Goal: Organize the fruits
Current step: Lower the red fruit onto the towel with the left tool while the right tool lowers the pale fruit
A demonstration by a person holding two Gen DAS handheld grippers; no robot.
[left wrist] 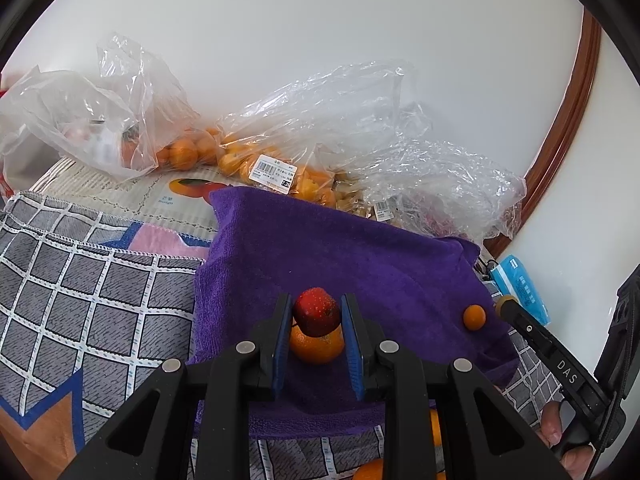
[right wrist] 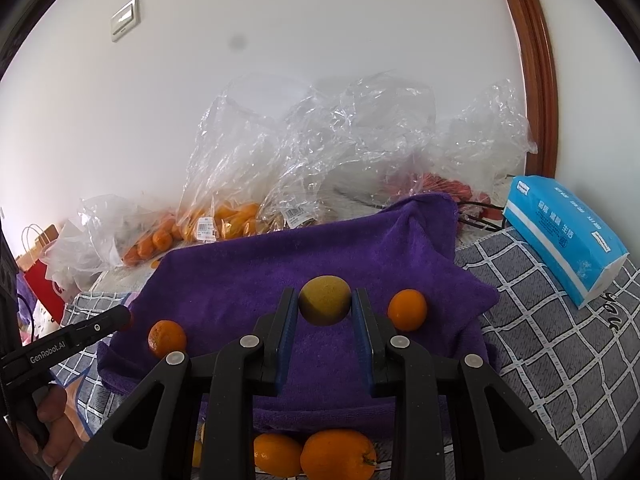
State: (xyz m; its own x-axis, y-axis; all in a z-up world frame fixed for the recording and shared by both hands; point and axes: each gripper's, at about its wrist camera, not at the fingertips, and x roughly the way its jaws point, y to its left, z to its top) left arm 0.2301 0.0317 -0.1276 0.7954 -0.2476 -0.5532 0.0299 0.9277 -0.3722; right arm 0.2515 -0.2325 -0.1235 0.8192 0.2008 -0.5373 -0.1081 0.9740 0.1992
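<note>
Purple towel (right wrist: 320, 264) holds few fruits; left gripper (left wrist: 317, 312) clamps a red fruit (left wrist: 317, 312), right gripper (right wrist: 325, 306) a yellow-green fruit (right wrist: 325, 306); far bags (right wrist: 240, 184) remain full.

Left gripper (left wrist: 316, 320): black angular plastic arms, round silver pivot screws, blue ribbed finger pads (left wrist: 283, 332). Right gripper (right wrist: 325, 310): identical build (side lettering "DAS"; the left's reads "GenRobot.AI"). Bare fingers on handles.

Purple towel (left wrist: 360, 248), grey checked cloth (left wrist: 80, 300), blue tissue pack (right wrist: 568, 236).
</note>
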